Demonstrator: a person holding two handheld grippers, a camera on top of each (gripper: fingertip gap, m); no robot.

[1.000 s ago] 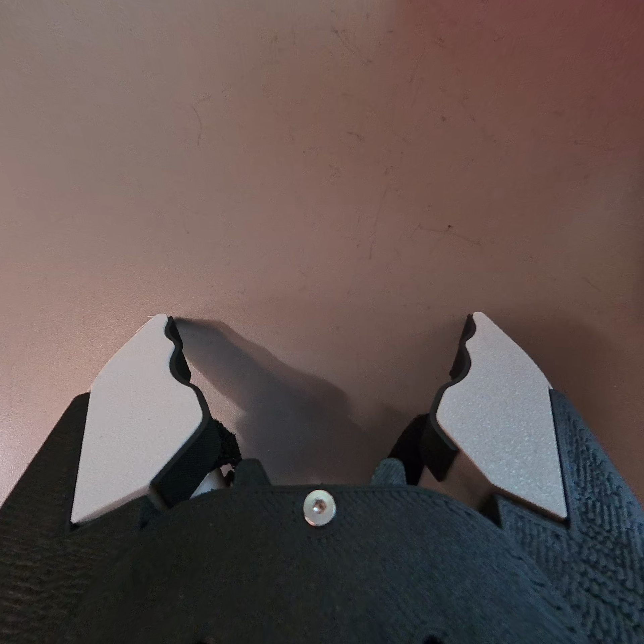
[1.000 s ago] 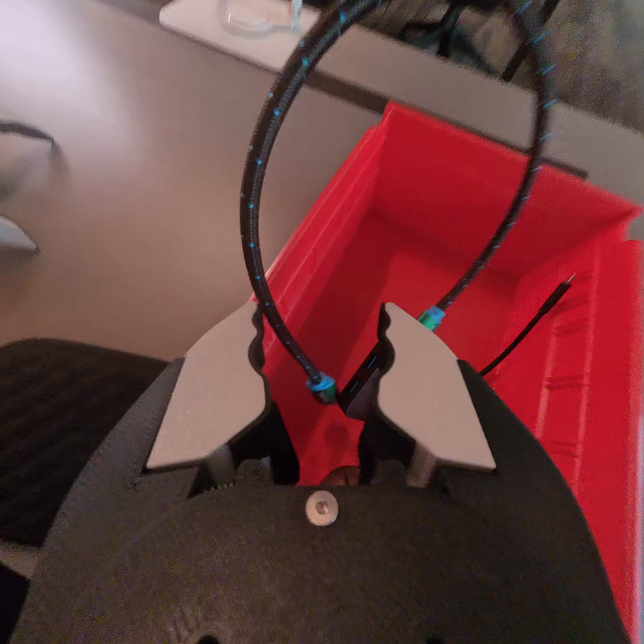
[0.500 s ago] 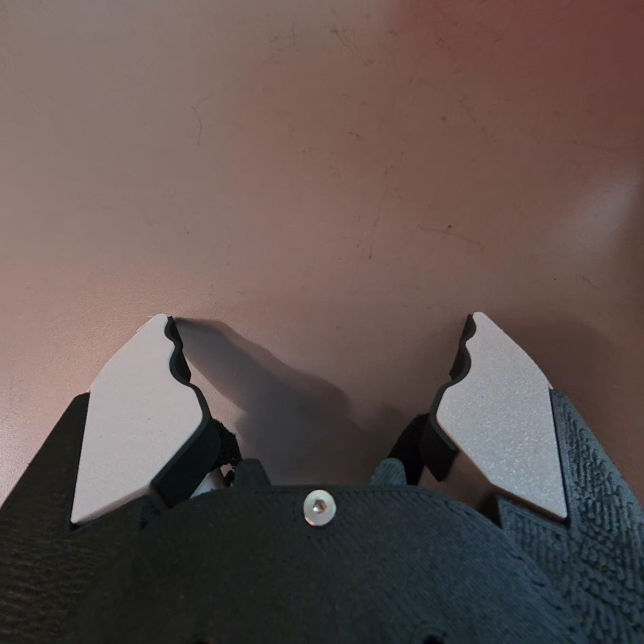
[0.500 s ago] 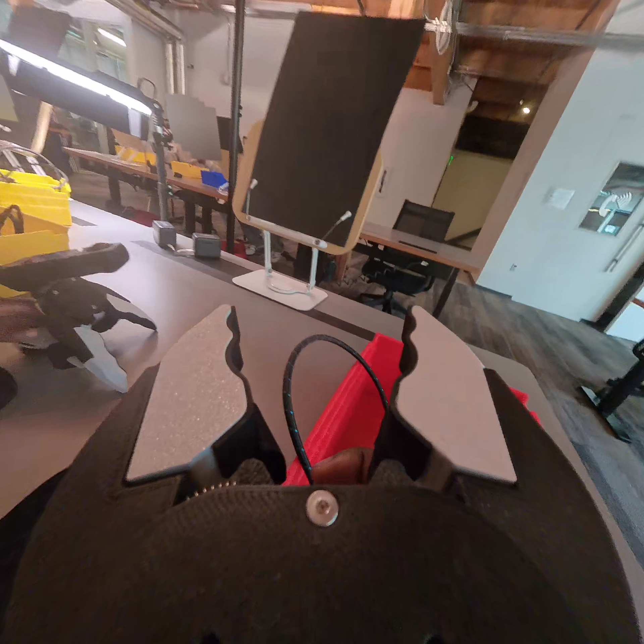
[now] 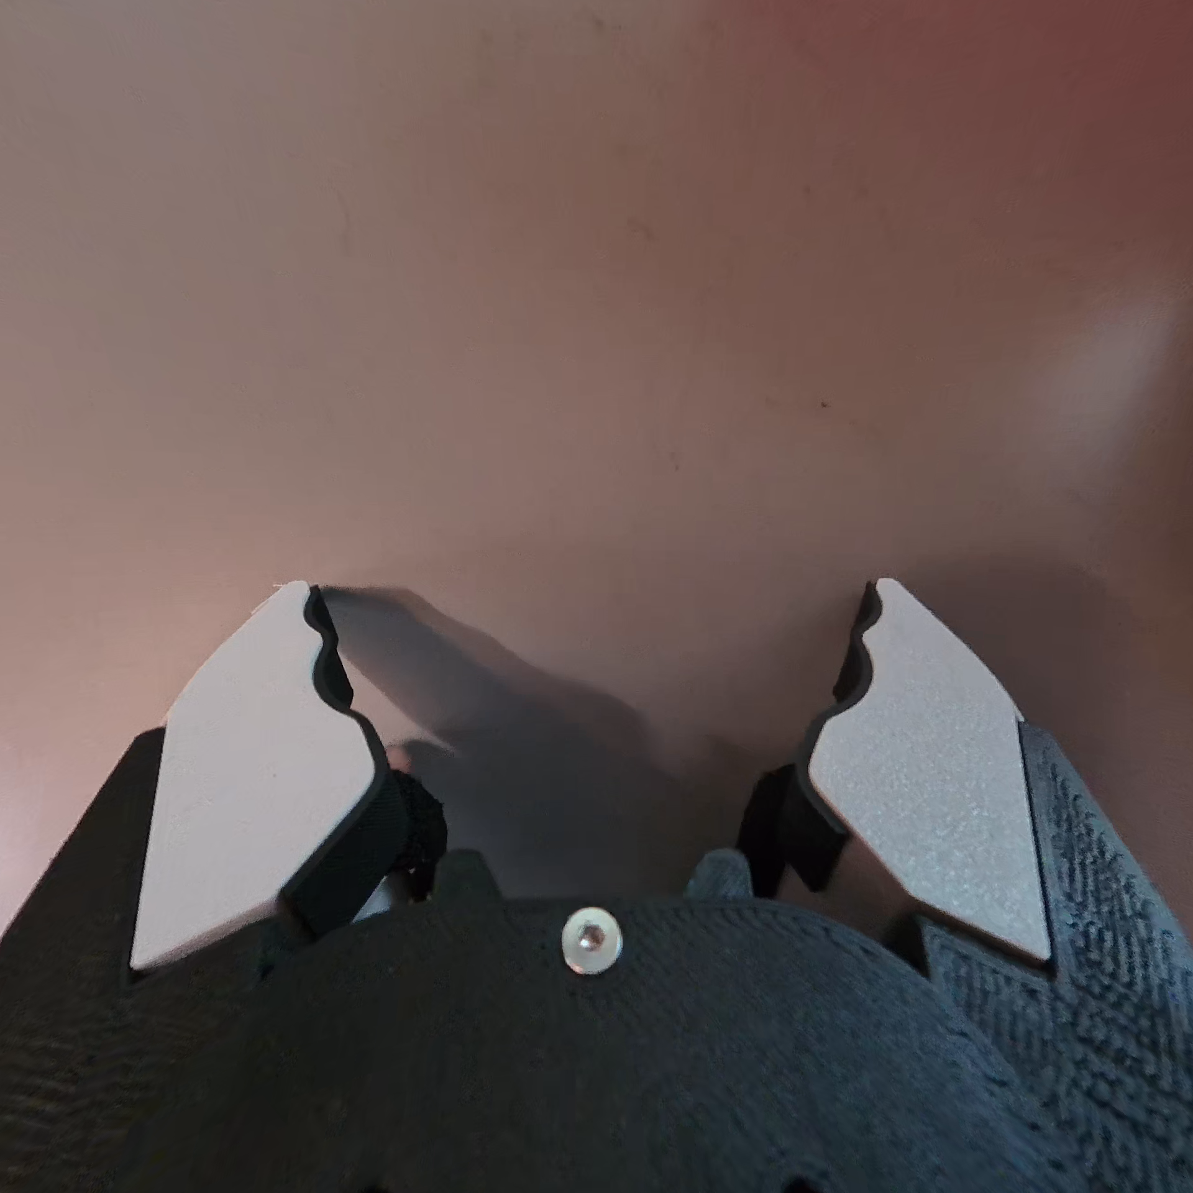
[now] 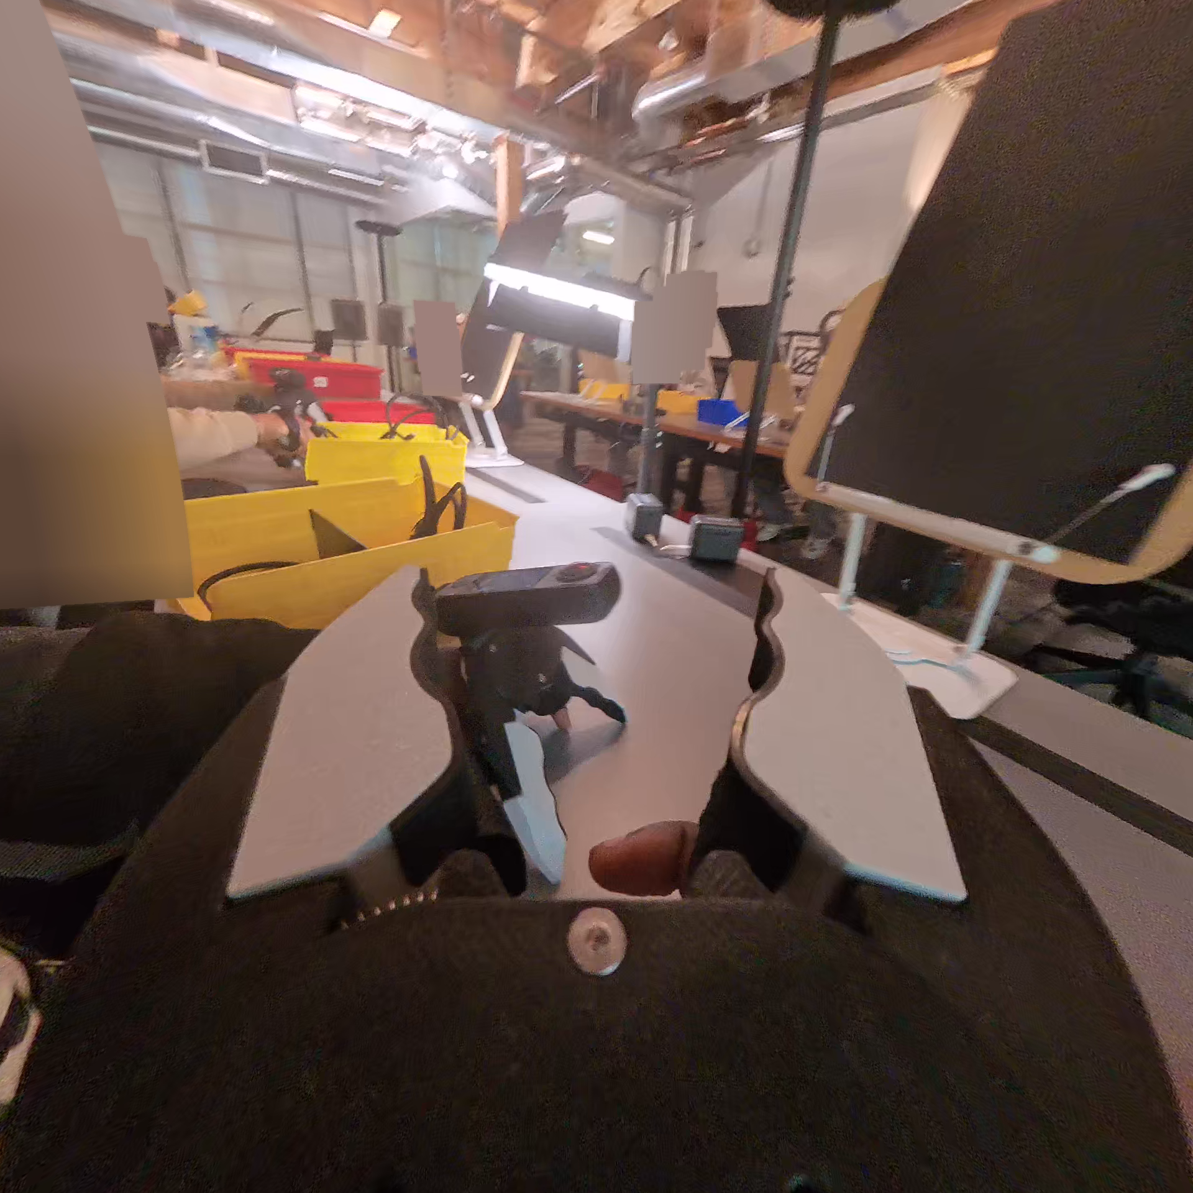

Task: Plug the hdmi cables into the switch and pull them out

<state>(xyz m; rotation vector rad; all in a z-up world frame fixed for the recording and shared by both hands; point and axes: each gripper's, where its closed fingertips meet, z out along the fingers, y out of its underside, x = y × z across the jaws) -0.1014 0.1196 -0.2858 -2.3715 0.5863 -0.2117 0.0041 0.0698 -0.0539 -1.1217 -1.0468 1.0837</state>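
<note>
No HDMI cable and no switch shows in either view now. In the left wrist view my left gripper (image 5: 591,584) is open and empty, its fingers spread wide, close over the bare brownish table top (image 5: 581,323). In the right wrist view my right gripper (image 6: 592,574) is open and empty, and looks level across the grey table (image 6: 678,645). The left gripper (image 6: 523,678) shows there between my right fingers, tips down on the table, with its black camera on top.
Yellow bins (image 6: 336,549) with black cables stand at the left, red bins (image 6: 310,374) farther back. A black panel on a white stand (image 6: 1007,419) stands at the right. Two small grey boxes (image 6: 713,539) sit on the table's far side. A person's sleeve (image 6: 213,429) shows at the left.
My right gripper swung up and left, away from the red bin; the braided cable and the bin left its view, and its jaws opened wider. The left gripper stayed almost still.
</note>
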